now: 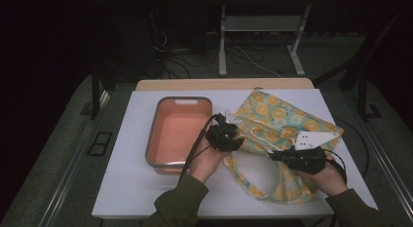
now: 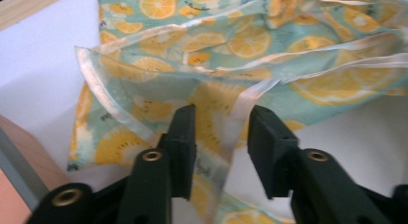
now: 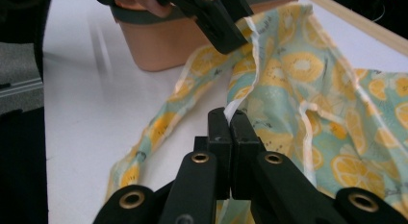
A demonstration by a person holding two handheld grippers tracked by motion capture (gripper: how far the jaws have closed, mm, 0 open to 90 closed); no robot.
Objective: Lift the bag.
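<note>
The orange-print fabric bag (image 1: pixel 277 121) lies on the white desk (image 1: pixel 126 188), at three o'clock of the orange tub (image 1: pixel 178 134). The right claw (image 3: pixel 230 119) is clenched on its pale hem; the left claw (image 2: pixel 222 124) straddles a hem fold, not pinching.

Each hand carries a black gripper, the left gripper (image 1: pixel 225 135) and the right gripper (image 1: pixel 298 158), and both forearms wear olive-green sleeves (image 1: pixel 178 200). The jaws are thick, matt black, blunt-ended blocks set on black arms, each arm pinned with a brass-coloured ringed rivet (image 2: pixel 152 155). A thin black cable (image 1: pixel 197 144) trails from the left gripper back along the forearm, and a pale grey three-cornered plate (image 1: pixel 311 138) dotted with small holes sits on top of the right one.
</note>
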